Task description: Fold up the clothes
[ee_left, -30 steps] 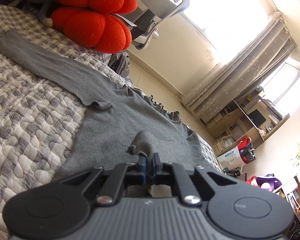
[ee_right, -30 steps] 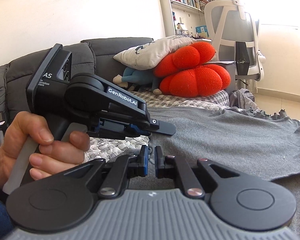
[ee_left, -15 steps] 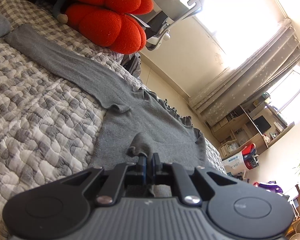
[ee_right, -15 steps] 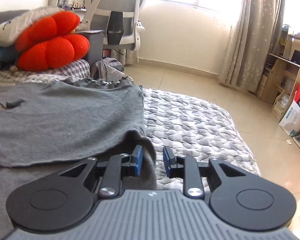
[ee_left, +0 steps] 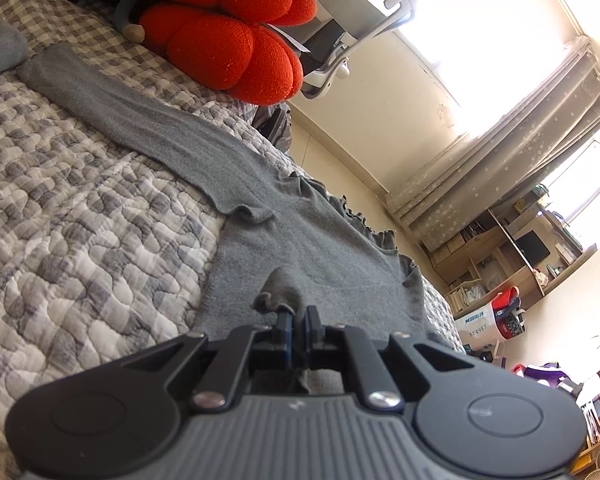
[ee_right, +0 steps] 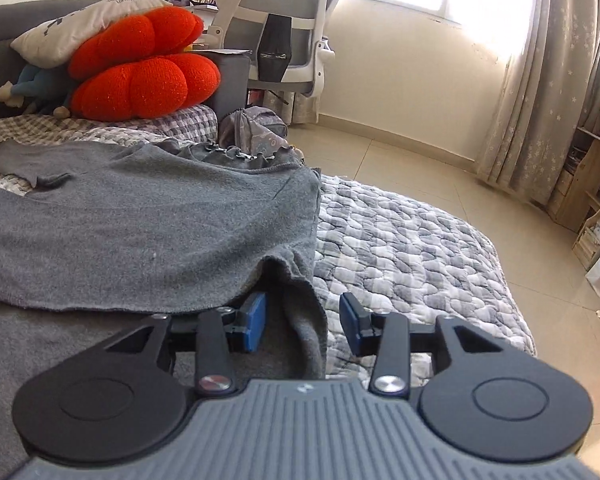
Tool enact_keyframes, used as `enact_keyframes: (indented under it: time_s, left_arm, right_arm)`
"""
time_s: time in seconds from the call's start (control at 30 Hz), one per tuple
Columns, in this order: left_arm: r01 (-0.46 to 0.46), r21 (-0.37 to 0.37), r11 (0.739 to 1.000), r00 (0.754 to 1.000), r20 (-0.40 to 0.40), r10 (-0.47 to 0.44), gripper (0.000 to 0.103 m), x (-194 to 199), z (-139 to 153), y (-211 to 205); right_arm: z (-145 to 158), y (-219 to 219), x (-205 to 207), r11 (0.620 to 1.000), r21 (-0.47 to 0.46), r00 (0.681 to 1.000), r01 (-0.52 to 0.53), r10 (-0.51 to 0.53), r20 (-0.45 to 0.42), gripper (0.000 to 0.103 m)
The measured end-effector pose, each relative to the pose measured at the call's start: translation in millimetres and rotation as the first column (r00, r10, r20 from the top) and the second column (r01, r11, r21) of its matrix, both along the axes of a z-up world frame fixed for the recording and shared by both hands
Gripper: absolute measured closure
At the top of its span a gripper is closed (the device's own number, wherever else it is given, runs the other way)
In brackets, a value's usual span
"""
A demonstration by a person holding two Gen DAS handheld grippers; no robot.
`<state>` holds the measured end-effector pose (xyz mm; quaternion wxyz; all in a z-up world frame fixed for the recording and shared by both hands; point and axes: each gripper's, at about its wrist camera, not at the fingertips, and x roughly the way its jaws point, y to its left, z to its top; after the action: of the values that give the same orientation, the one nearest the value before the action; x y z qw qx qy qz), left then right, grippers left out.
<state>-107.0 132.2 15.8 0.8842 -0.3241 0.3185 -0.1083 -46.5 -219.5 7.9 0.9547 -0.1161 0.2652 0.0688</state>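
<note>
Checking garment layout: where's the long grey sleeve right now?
In the left wrist view, the grey knit sweater's sleeve lies flat on the quilted grey-white bedspread, stretching up-left toward the red plush cushions.

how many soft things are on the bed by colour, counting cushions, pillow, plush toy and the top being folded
red cushions: 2, upper and lower
grey top: 1
white pillow: 1
blue plush toy: 1
total: 5
</note>
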Motion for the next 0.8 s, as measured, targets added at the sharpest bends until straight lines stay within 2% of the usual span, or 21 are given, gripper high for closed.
enact_keyframes:
  time_s: [0.07, 0.17, 0.27, 0.43, 0.53, 0.6, 0.7, 0.8]
  left_arm:
    - [0.005, -0.002, 1.0, 1.0, -0.009, -0.005, 0.097, 1.4, -1.4, -3.6]
    - [-0.001, 0.0, 1.0, 1.0, -0.005, 0.001, 0.097, -1.8, -0.3, -1.5]
    - [0.001, -0.003, 1.0, 1.0, -0.02, -0.001, 0.097, -4.4, -3.7, 3.0]
    - [0.008, 0.009, 1.0, 0.998, -0.069, -0.007, 0.097, -4.4, -16.4, 1.8]
    - [0.021, 0.004, 1.0, 0.998, -0.057, -0.021, 0.097, -8.0, -17.6, 1.3]
    - [0.033, 0.01, 0.999, 0.998, -0.047, -0.033, 0.097, -10.6, -17.2, 0.3]
    - [0.037, 0.02, 0.999, 0.998, -0.043, -0.037, 0.097, -11.6, -18.3, -0.4]
    - [0.042, 0.021, 0.999, 0.998, -0.046, -0.041, 0.097, -9.7, -19.8, -1.9]
  right_arm:
    - [-1.2, -2.4, 10.5, 0.999, -0.014, 0.999, 0.048, -0.048, 0.011, 0.06]
    - [0.5, -25.1, 23.0, 0.983, 0.101, 0.988, 0.152, -0.151, -0.011, 0.06]
    - [-4.9, -54.8, 27.1, 0.937, 0.241, 0.968, 0.251, -0.237, -0.087, 0.06]
    - [-6.0, -59.0, 24.5, 0.935, 0.247, 0.966, 0.256, -0.24, -0.093, 0.06]
    - [-5.3, -59.1, 20.9, 0.934, 0.25, 0.966, 0.255, -0.237, -0.102, 0.06]
    - [-4.1, -57.5, 15.9, 0.95, 0.22, 0.974, 0.223, -0.208, -0.092, 0.058]
    - [1.7, -64.3, 7.7, 0.949, 0.227, 0.976, 0.218, -0.209, -0.064, 0.057]
    - [11.2, -73.3, 5.3, 0.935, 0.276, 0.974, 0.222, -0.223, -0.029, 0.053]
